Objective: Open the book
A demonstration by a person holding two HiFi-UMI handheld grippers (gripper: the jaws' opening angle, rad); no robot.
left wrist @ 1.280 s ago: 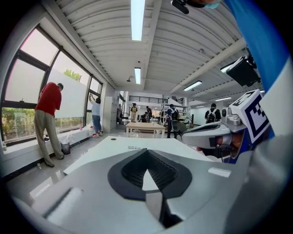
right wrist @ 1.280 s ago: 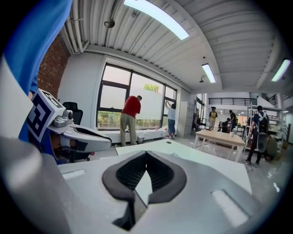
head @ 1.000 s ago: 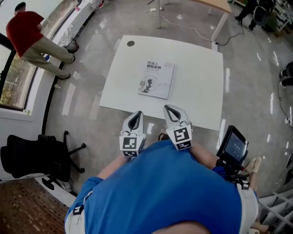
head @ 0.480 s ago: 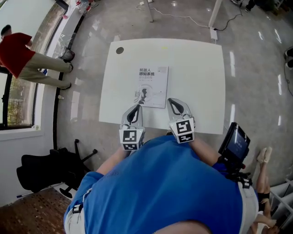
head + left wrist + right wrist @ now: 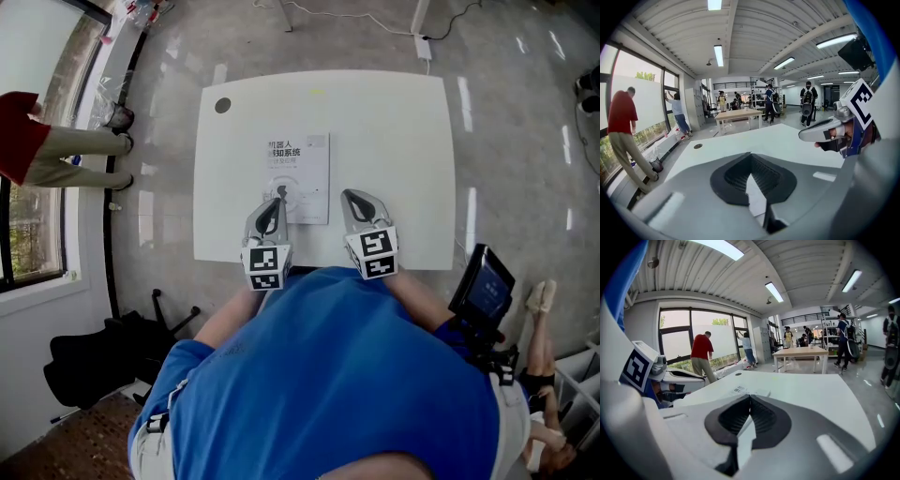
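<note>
White worktop (image 5: 412, 141), one dark round spot (image 5: 223, 105) near a corner. Book (image 5: 305, 164) cover is white, with dark print on top and a small grey-black figure lower down. Left tool (image 5: 274, 202) and right tool (image 5: 354, 197) have pale grey shells and black ribbed inner faces, and each carries black-and-white square markers at the back. Person's shirt (image 5: 347, 375) bright blue. Floor (image 5: 525, 112) glossy grey with pale streaks. Bystander (image 5: 56, 155) in red top, khaki trousers. Chair (image 5: 94, 361) black.
</note>
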